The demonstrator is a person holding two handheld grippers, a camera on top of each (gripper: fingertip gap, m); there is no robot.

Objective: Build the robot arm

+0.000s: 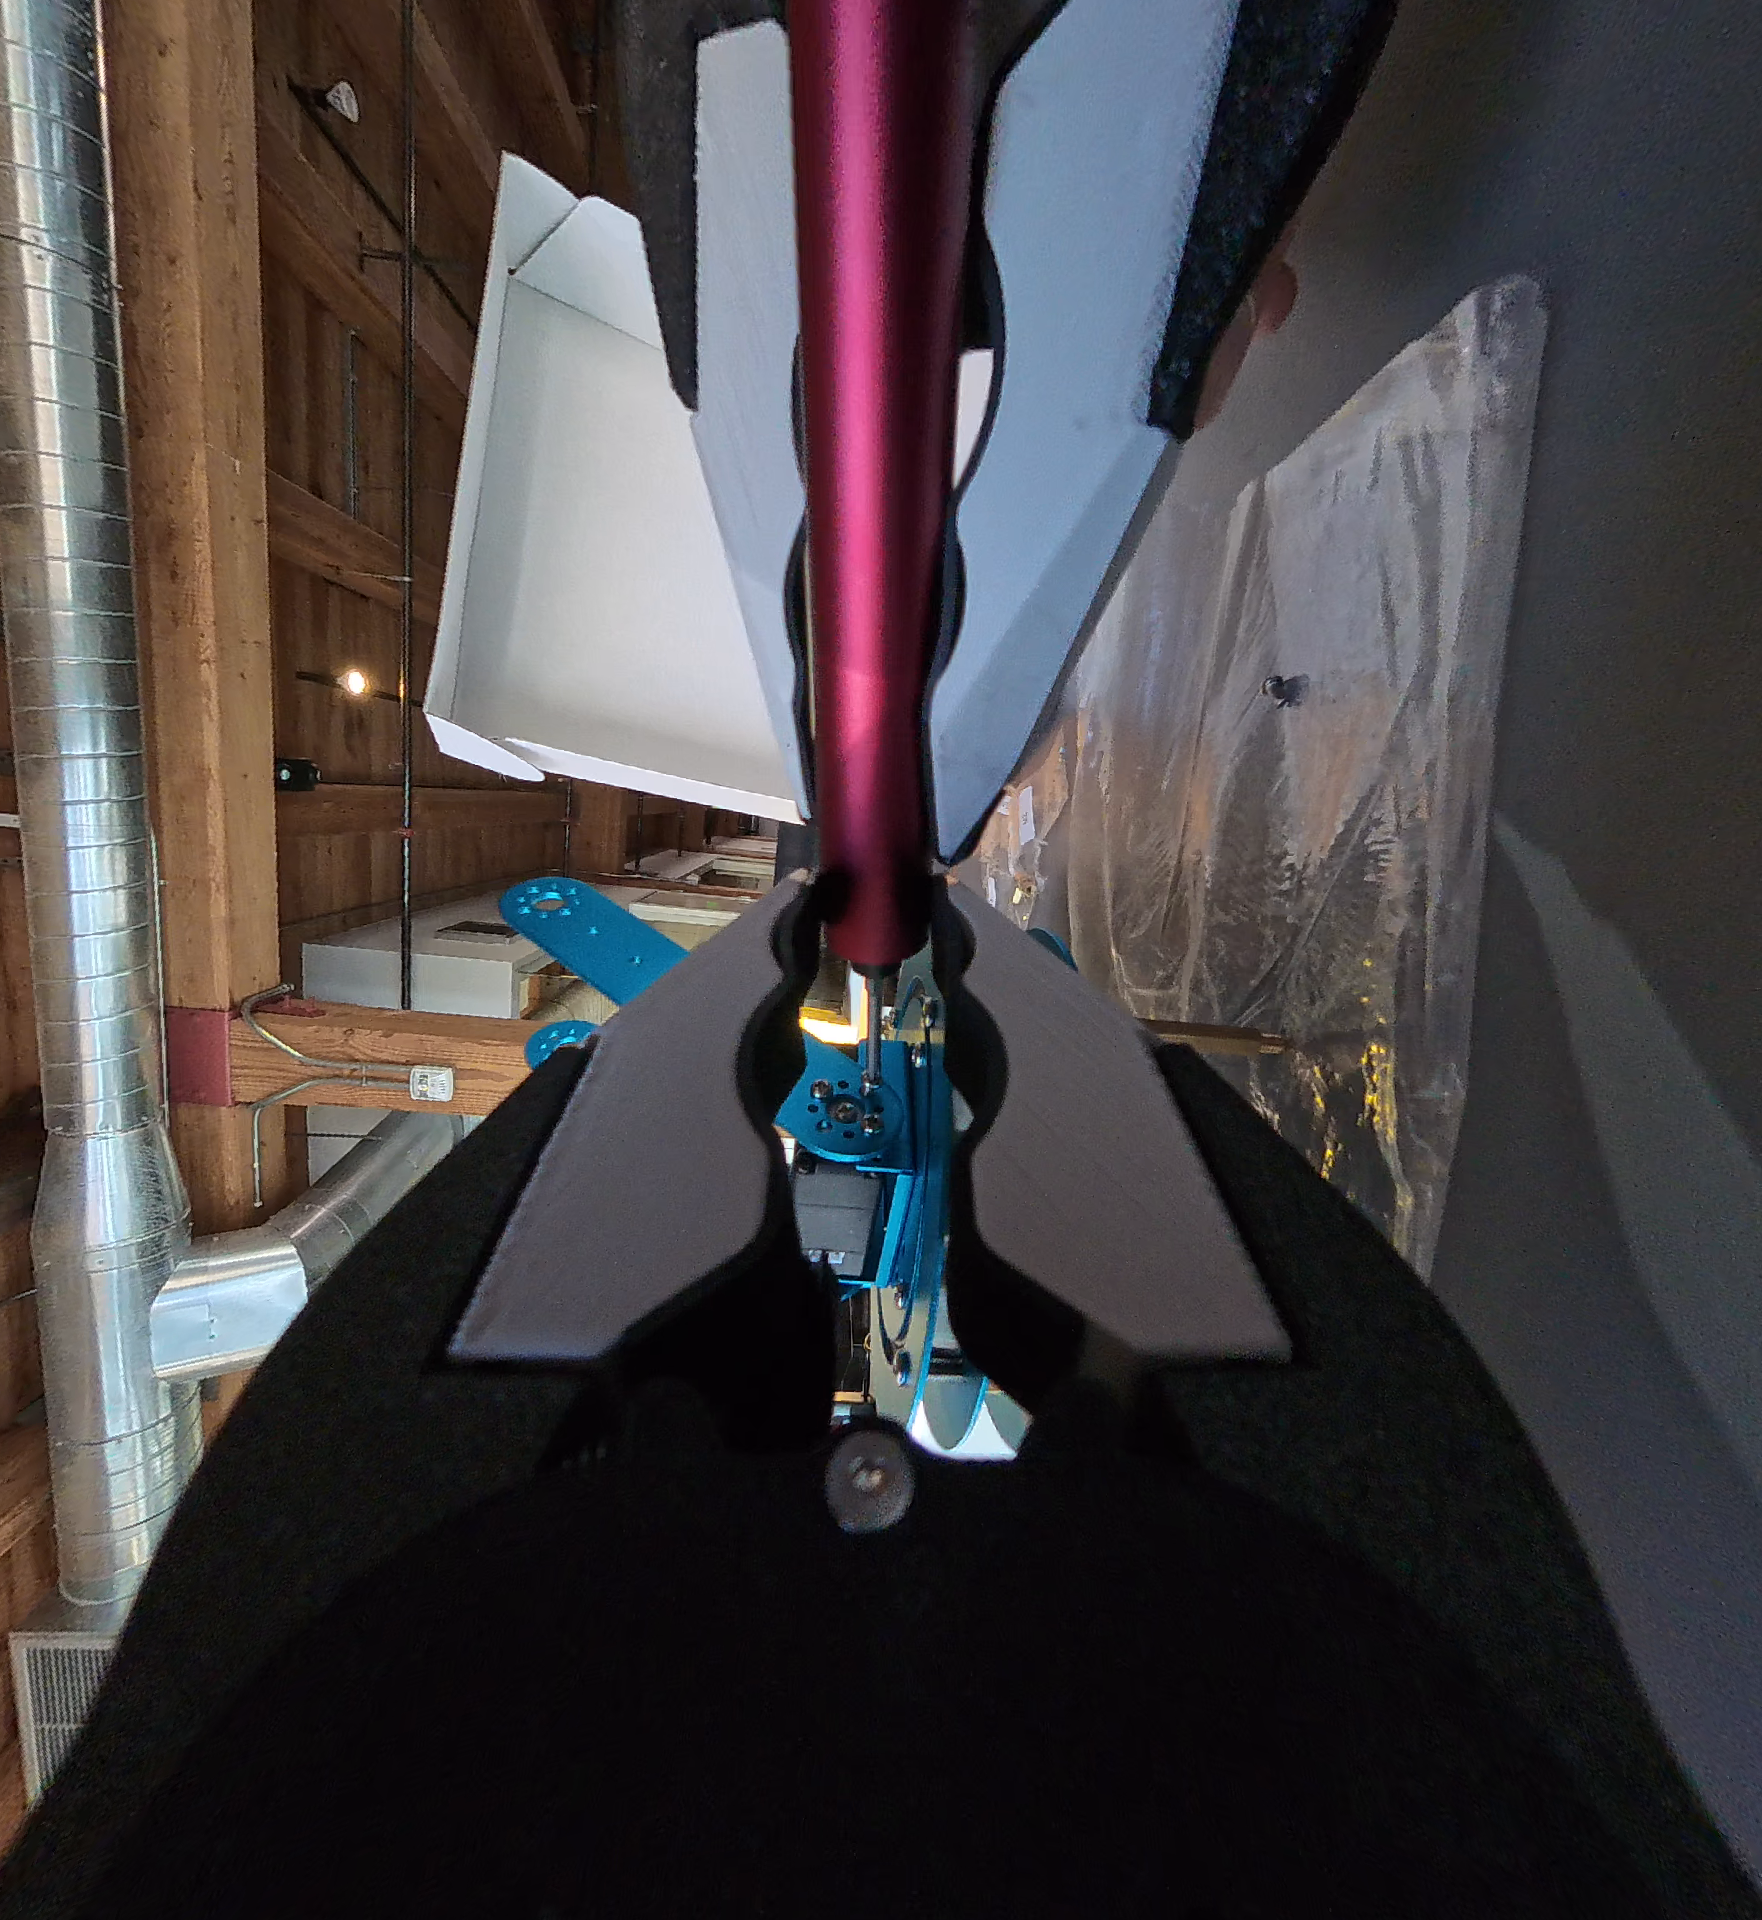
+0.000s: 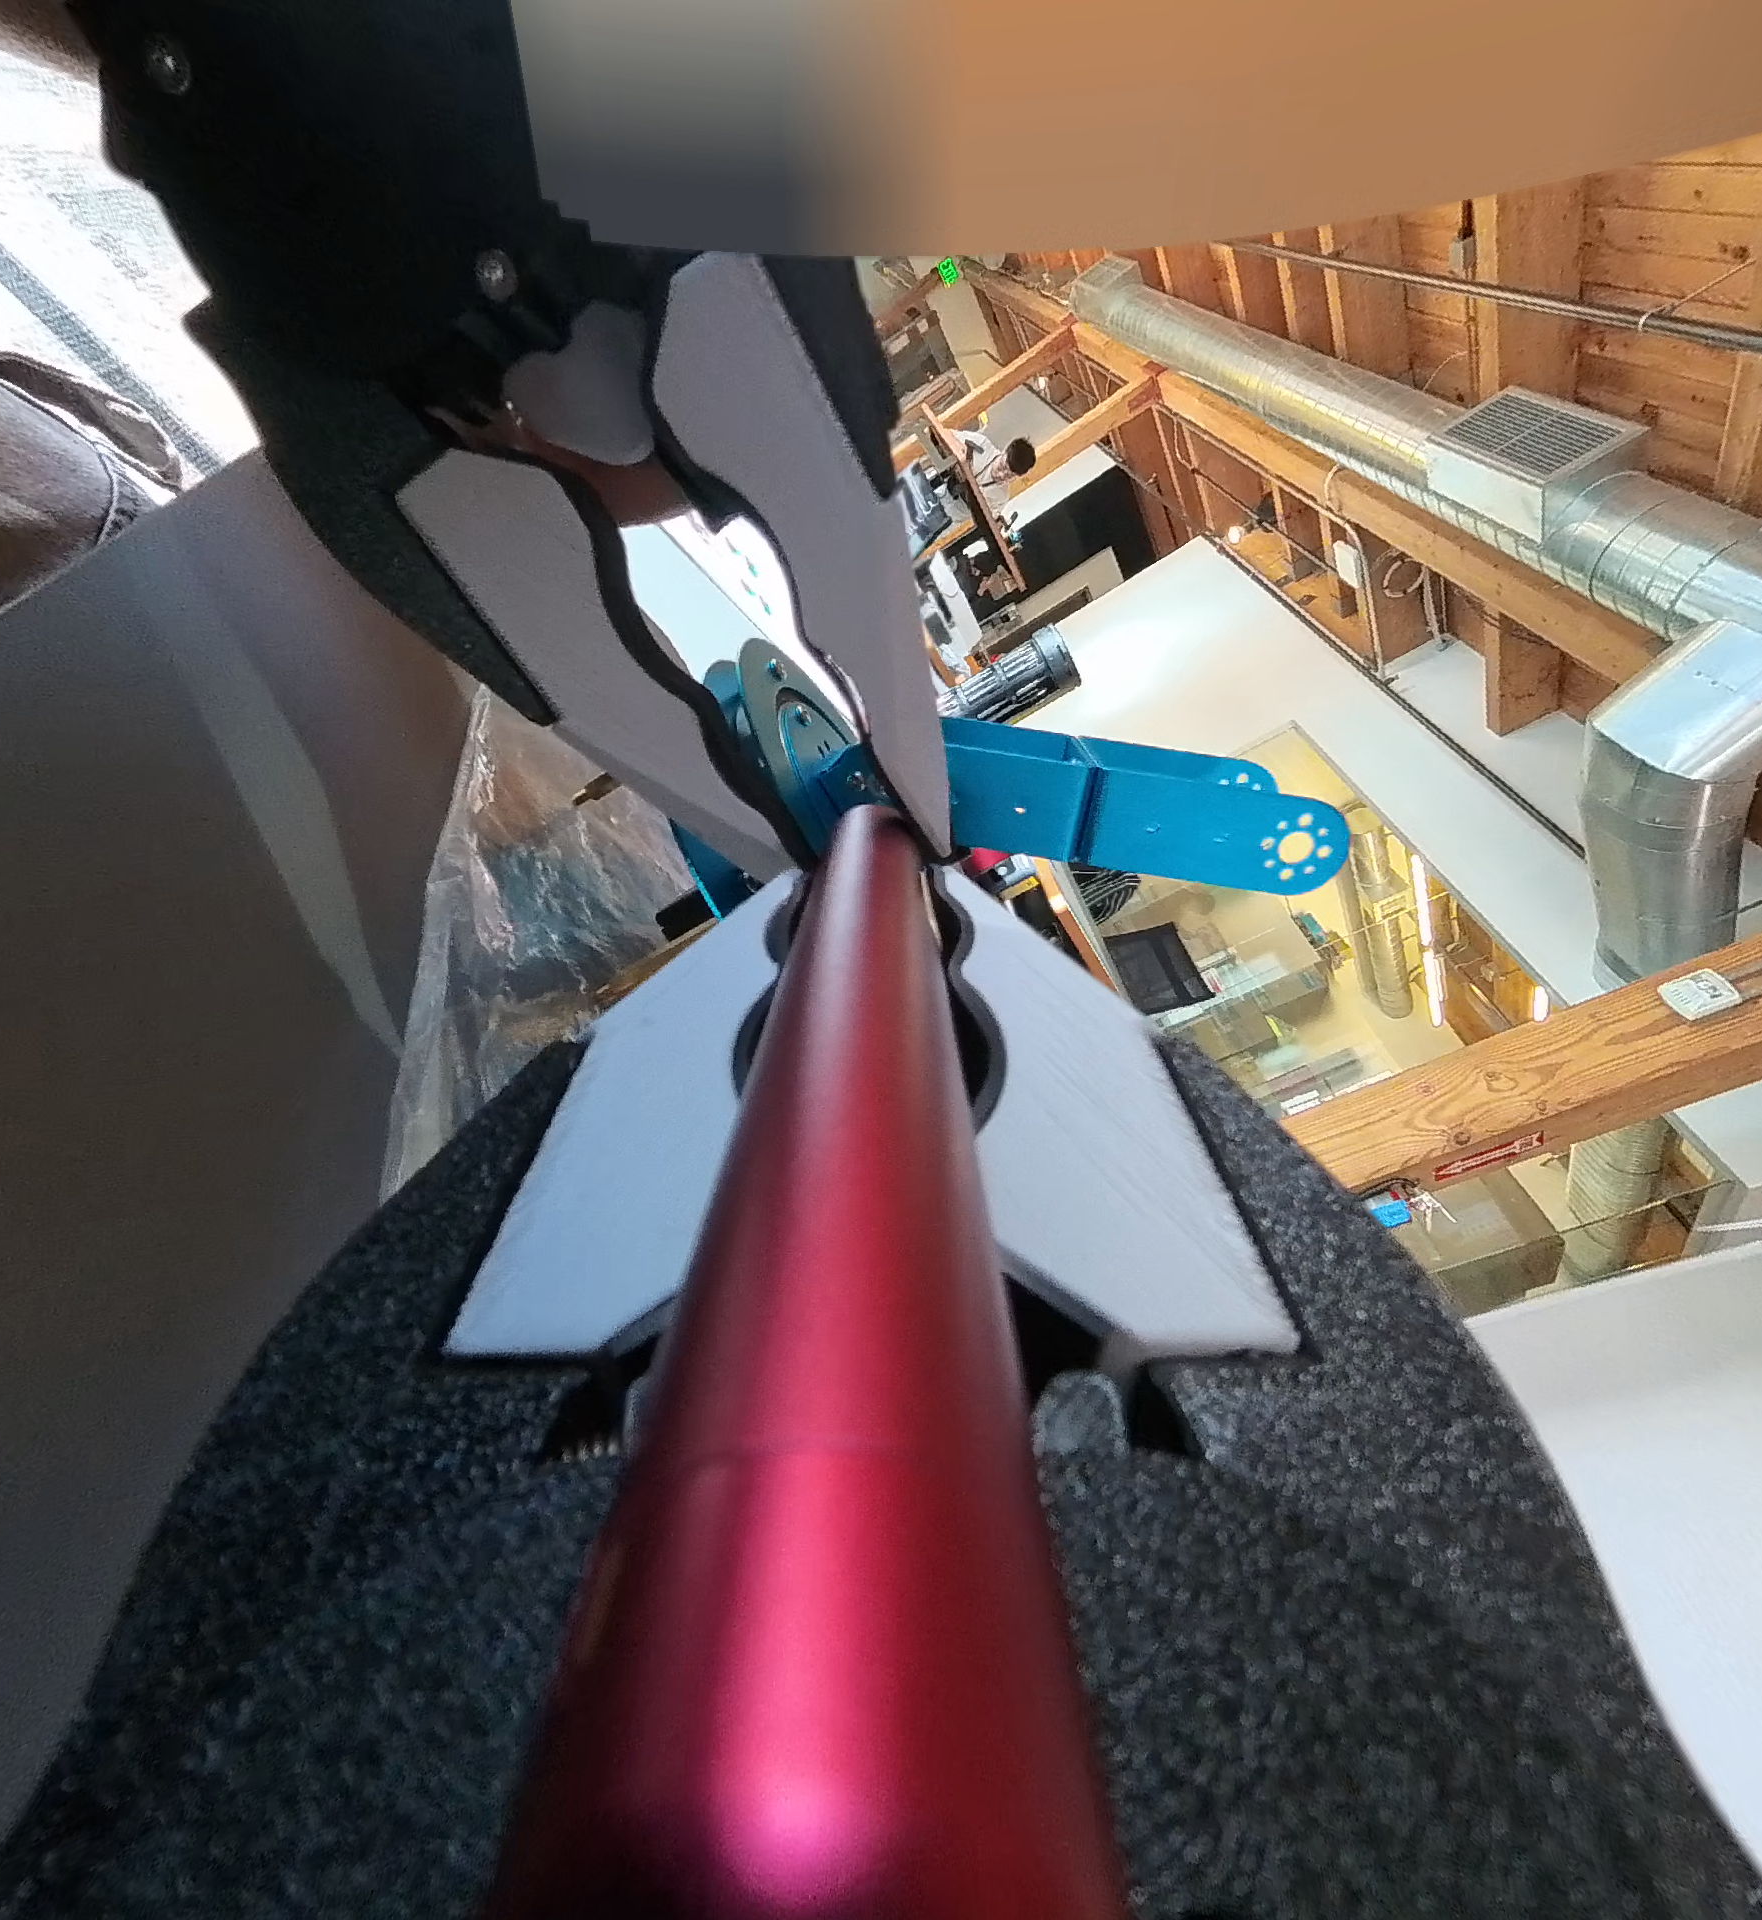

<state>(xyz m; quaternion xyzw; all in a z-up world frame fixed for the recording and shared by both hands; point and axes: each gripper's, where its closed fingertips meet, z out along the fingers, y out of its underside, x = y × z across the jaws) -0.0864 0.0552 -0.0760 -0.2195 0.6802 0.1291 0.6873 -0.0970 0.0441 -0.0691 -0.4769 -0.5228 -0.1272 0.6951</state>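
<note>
The right tongs [image 2: 861,894] are clamped narrow on a slim magenta-red anodised metal screwdriver [image 1: 872,520], whose barrel runs straight forward along the channel between the two pale pads. In the left wrist view the same tool comes down from the top edge. Its thin steel bit [image 1: 869,1029] ends on a screw in a small round blue metal disc with a ring of holes [image 1: 846,1117].

That disc belongs to a blue anodised metal bracket assembly [image 2: 1116,805], with a black servo block [image 1: 835,1205] below the disc and a long arm with a rounded, perforated end reaching away to one side. The left tongs [image 1: 872,904] are drawn narrow around this assembly. The right wrist view shows their tips pinching the bracket just beside the screwdriver's nose, so they appear to hold it, lifted off the grey desk [image 1: 1687,520].

The two pairs of tongs meet almost tip to tip, with the screwdriver crossing the left pair's fingertips.

A crumpled clear plastic bag [image 1: 1324,831] lies on the desk, and an open white cardboard box [image 1: 586,520] stands near. Behind are timber beams and a silver ventilation duct [image 1: 77,727].
</note>
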